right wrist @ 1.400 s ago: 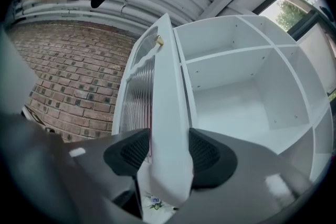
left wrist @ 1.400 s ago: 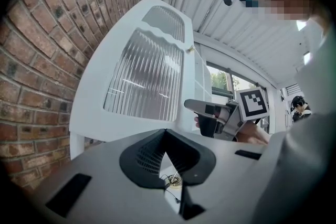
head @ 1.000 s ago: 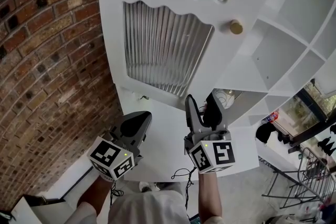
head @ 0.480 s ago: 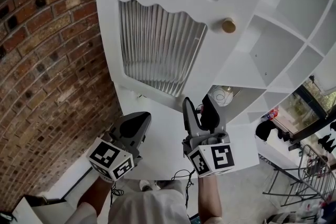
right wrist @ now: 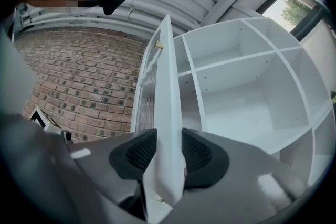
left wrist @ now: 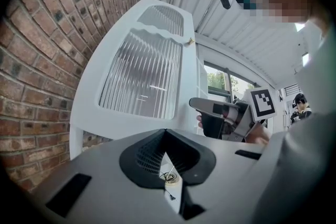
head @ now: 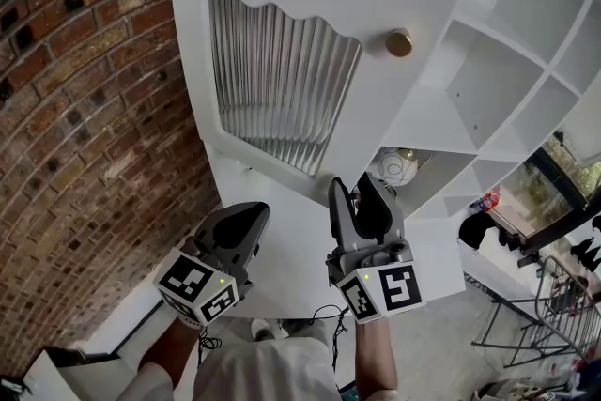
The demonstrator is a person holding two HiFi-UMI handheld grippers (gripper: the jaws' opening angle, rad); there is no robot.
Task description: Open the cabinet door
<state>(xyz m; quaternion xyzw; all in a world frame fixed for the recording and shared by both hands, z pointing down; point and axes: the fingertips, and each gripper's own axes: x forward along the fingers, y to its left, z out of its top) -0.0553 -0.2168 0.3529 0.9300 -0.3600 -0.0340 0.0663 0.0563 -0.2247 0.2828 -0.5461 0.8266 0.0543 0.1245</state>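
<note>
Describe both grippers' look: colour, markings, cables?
Both grey-bodied: left gripper, right gripper. Black ribbed pads; each has a white cube of black square markers with a green light. Thin black cable below. Right jaws just closed further, door edge between them.

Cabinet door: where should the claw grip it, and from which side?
Take the cabinet door by its thin free edge, low down, coming in edge-on: the slab is narrow enough to pinch. The right claw, its jaws just closing, is clamped there.

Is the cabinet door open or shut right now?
Open. The door stands swung away from the shelves, whose bare compartments show beside it.
</note>
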